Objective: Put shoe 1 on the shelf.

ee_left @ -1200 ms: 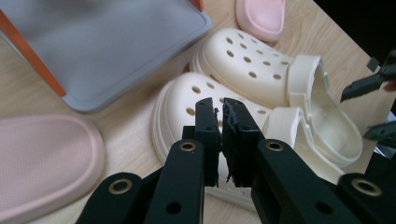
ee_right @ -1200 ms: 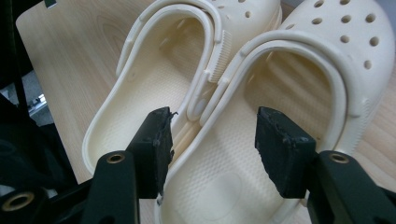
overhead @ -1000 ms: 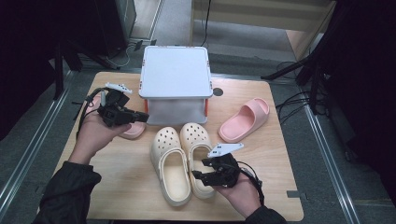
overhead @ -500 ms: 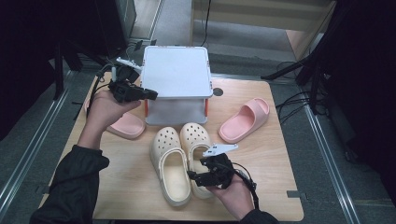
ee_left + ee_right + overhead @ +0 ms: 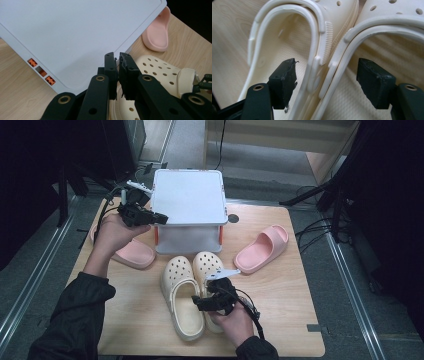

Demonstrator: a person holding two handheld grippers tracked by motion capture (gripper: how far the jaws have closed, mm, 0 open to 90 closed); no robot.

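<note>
High view: right gripper (image 5: 199, 303) over clogs (image 5: 192, 292)

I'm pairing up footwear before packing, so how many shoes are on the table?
4. Two cream clogs lie side by side at the front centre, one pink slide lies right of the white box, and another pink slide lies left of it.

The left pink slide (image 5: 131, 253) lies half hidden under the person's left hand (image 5: 112, 232) and the white box (image 5: 188, 200) (its toe end cannot be made out). In the right gripper view, both cream clogs (image 5: 317, 50) are cut off at the picture's edges.
</note>
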